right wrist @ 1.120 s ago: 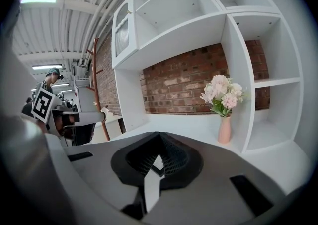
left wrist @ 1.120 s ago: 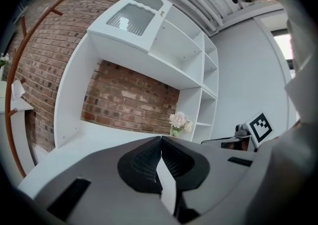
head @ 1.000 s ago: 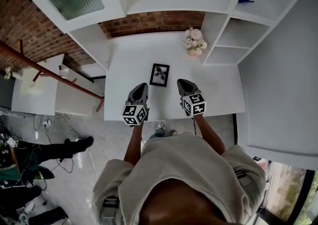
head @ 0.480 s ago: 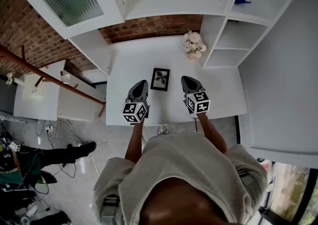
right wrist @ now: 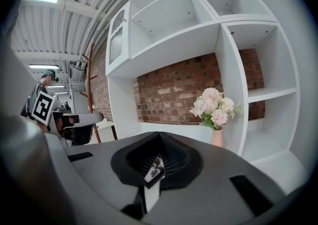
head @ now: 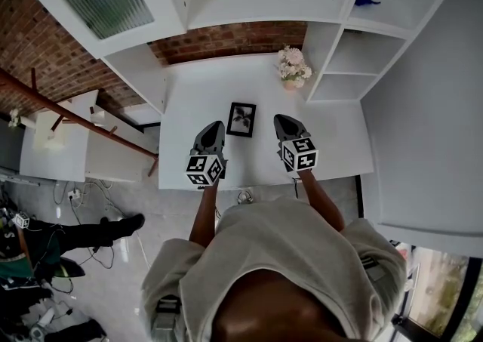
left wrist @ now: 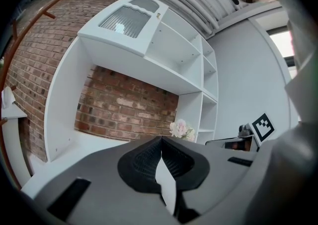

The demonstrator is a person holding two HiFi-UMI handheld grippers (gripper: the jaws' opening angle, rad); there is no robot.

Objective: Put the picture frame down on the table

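Note:
A small black picture frame (head: 242, 119) with a dark plant print rests on the white table (head: 332, 133), apart from both grippers. My left gripper (head: 212, 129) is just left of it and my right gripper (head: 282, 121) just right of it. Both sets of jaws meet at the tips and hold nothing. In the right gripper view a corner of the frame (right wrist: 155, 168) shows through the slot under the shut jaws. The left gripper view shows only white table through its slot.
A vase of pink flowers (head: 293, 67) stands at the table's back right, beside open white shelves (head: 355, 61). A brick wall (head: 226, 37) backs the table. A second white table (head: 53, 137) and a person's legs (head: 98, 229) lie to the left.
Both grippers have moved a little forward over the table and now flank the frame. The frame has stayed where it was.

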